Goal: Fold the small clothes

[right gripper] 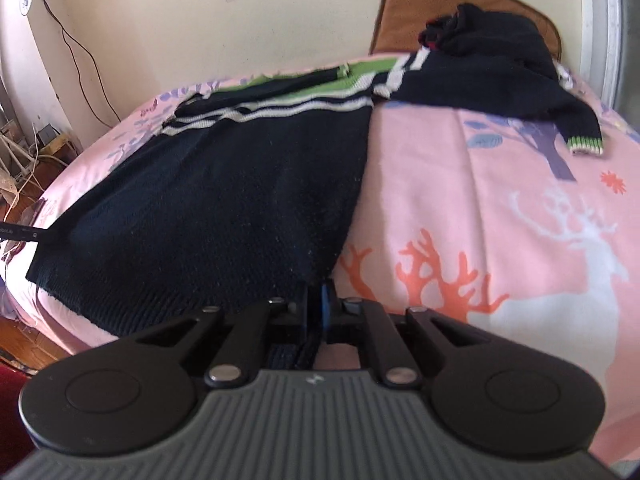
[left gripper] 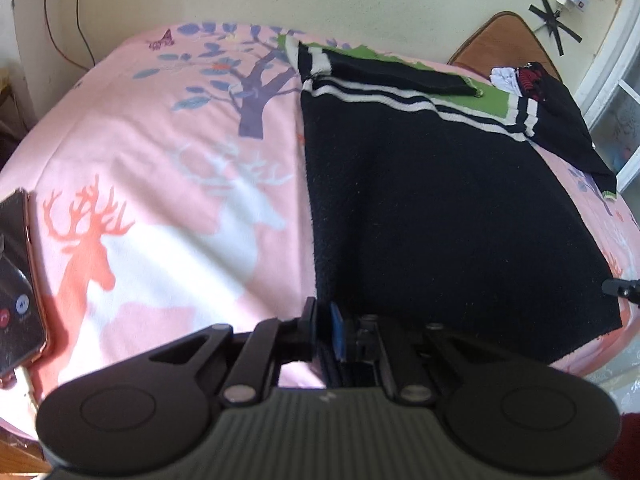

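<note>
A black knitted sweater (left gripper: 440,208) with white stripes and a green yoke lies flat on the pink deer-print bedspread (left gripper: 160,200). One sleeve (left gripper: 392,76) is folded across the chest. The other sleeve (right gripper: 520,92) stretches out to the right and ends in a green cuff (right gripper: 586,146). My left gripper (left gripper: 323,320) is shut on the hem's near left corner. My right gripper (right gripper: 319,300) is shut on the near right corner of the sweater (right gripper: 224,200), with ribbed hem showing under its fingers. Each view catches the other gripper's tip at the frame's edge.
A phone (left gripper: 16,280) with a lit screen lies on the bed's left edge. A brown cushion (left gripper: 508,40) stands against the wall behind the collar. Cables (right gripper: 24,168) lie on the floor by the bed's far left, and a white cabinet (left gripper: 616,92) stands at the right.
</note>
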`<state>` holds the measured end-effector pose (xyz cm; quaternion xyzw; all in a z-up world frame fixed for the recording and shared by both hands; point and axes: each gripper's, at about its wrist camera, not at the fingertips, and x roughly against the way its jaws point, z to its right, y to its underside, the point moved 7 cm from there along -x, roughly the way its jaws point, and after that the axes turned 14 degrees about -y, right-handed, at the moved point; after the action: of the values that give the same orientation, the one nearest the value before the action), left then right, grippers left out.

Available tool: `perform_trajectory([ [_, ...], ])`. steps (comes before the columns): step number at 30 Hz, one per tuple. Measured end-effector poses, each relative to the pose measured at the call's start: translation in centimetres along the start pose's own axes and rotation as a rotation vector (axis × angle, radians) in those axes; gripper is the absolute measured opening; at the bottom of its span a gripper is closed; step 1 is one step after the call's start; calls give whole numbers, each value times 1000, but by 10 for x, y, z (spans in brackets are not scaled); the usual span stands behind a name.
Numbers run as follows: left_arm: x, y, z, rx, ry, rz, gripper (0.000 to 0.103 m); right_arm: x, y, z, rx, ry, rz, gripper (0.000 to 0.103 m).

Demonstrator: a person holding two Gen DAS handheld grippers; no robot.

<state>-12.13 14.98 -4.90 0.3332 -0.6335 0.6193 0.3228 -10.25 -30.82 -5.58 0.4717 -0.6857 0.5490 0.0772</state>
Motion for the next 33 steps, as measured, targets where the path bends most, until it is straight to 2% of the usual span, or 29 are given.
perform_trajectory([
  [1, -1, 0, 0, -5, -4, -12, 14, 1, -3, 3, 16, -18, 1, 13],
  [2, -1, -4, 1, -15, 3, -15, 16, 5, -11, 8, 19, -19, 18, 20],
  [3, 3, -11, -2, -13, 10, 2, 23, 14, -23, 19, -1, -5, 81, 26],
  [5, 15, -36, -13, 50, -4, 92, 34, 46, -52, 59, -129, 34, 310, 38],
  [8, 17, -84, -17, 113, 34, 178, 36, 69, -79, 132, -368, 102, 553, 44],
  [10, 6, -124, -6, 99, 51, 237, 36, 57, -90, 173, -479, 135, 598, 44],
  [12, -11, -164, 13, 86, 58, 290, 36, 38, -100, 209, -577, 123, 631, 44],
  [14, -35, -204, 40, 94, 116, 307, 36, 23, -109, 241, -645, 156, 661, 47],
  [18, -102, -263, 93, 79, 151, 276, 35, 23, -122, 273, -699, 134, 793, 44],
  [19, -122, -271, 107, 65, 148, 261, 34, 29, -125, 273, -694, 141, 816, 18],
  [20, -140, -275, 116, 48, 126, 237, 33, 34, -132, 270, -672, 150, 826, 10],
  [22, -179, -274, 131, 20, 80, 132, 22, 52, -148, 242, -574, 144, 866, 10],
  [23, -188, -271, 134, 1, 68, 131, 17, 61, -163, 223, -482, 145, 880, 10],
  [24, -187, -270, 137, -18, 49, 175, 17, 68, -176, 206, -406, 151, 880, 10],
  [25, -187, -269, 138, -30, 43, 173, 18, 72, -195, 184, -312, 159, 866, 10],
  [26, -183, -268, 137, -16, 61, 171, 20, 71, -215, 162, -224, 163, 844, 10],
  [27, -178, -268, 135, 4, 109, 170, 24, 65, -238, 137, -131, 160, 813, 10],
  [29, -163, -269, 122, 64, 180, 189, 29, 38, -280, 87, 40, 136, 738, 10],
  [32, -137, -271, 84, 175, 218, 257, 57, -33, -320, 5, 285, 61, 608, 10],
  [33, -132, -270, 69, 211, 218, 274, 59, -61, -324, -19, 348, 28, 566, 11],
])
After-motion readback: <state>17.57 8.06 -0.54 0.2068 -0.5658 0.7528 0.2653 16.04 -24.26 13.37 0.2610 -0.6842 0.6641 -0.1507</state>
